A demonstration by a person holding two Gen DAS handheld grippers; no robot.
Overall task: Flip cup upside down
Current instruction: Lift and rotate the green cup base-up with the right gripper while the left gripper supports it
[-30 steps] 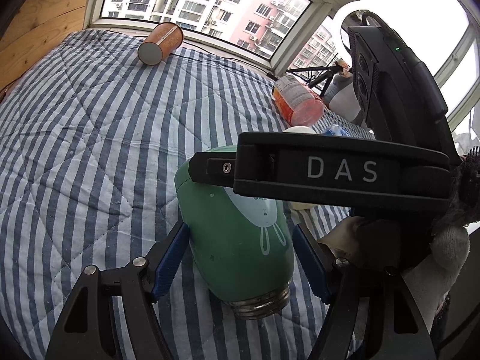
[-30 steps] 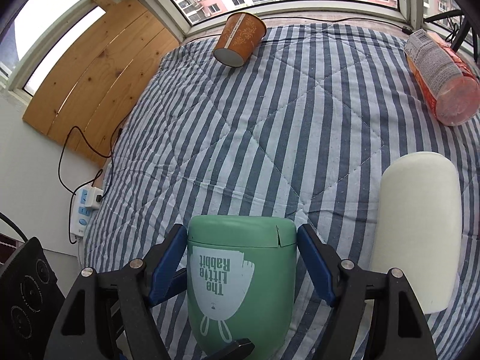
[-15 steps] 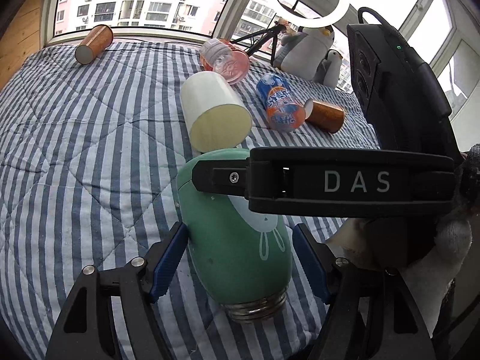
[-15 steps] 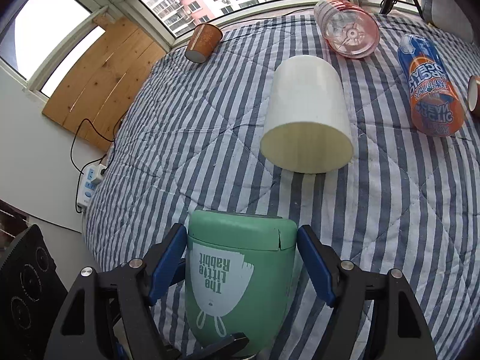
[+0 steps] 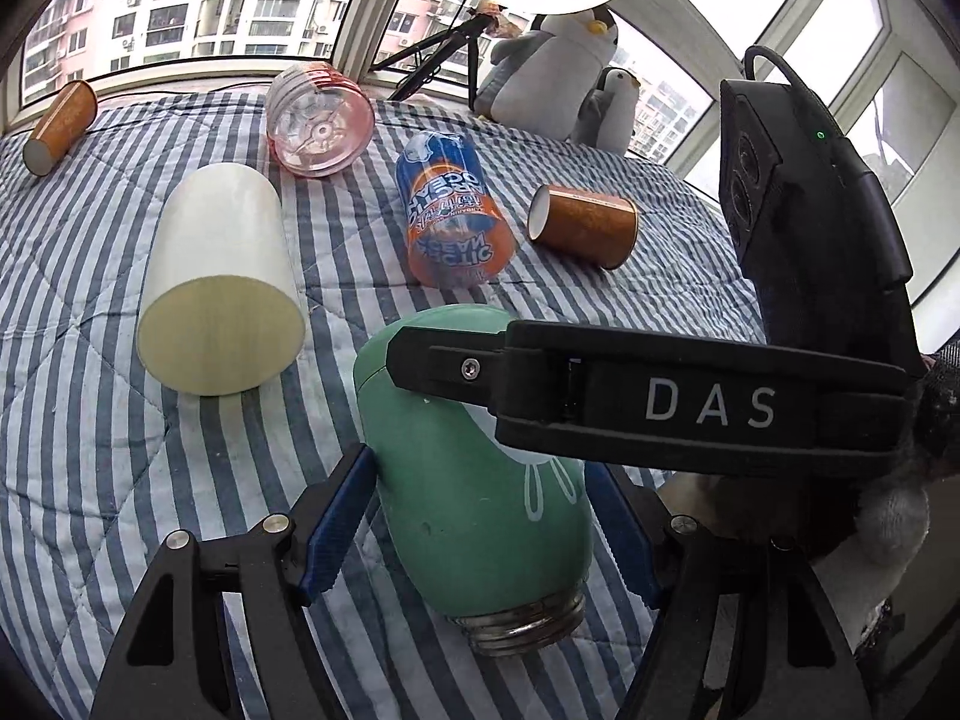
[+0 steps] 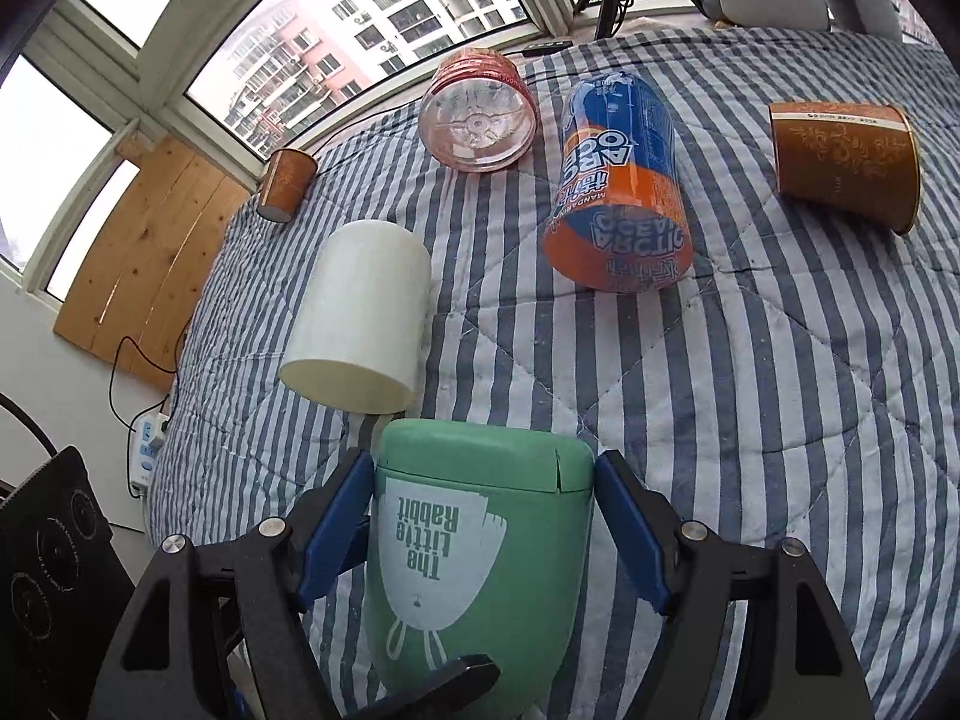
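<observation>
A green cup (image 5: 474, 498) printed "The Little Rabbit" is held above the striped bed, its flat base pointing away from me and its threaded metal mouth toward the left wrist camera. My left gripper (image 5: 480, 516) is shut on its lower body. My right gripper (image 6: 483, 531) is shut on its base end, where the cup (image 6: 480, 564) fills the lower middle of the right wrist view. A right gripper finger (image 5: 630, 396) crosses the cup in the left wrist view.
On the blue-striped quilt (image 6: 780, 390) lie a cream cup (image 6: 360, 324), a pink plastic bottle (image 6: 477, 114), an orange-blue can (image 6: 621, 192) and two brown paper cups (image 6: 846, 162) (image 6: 285, 183). Plush penguins (image 5: 558, 72) sit by the window. A power strip (image 6: 147, 453) lies on the floor at the left.
Both grippers, still holding the green cup, have swung right across the bed. The cream cup, can and second brown cup have come into fuller view. The grip has not changed.
</observation>
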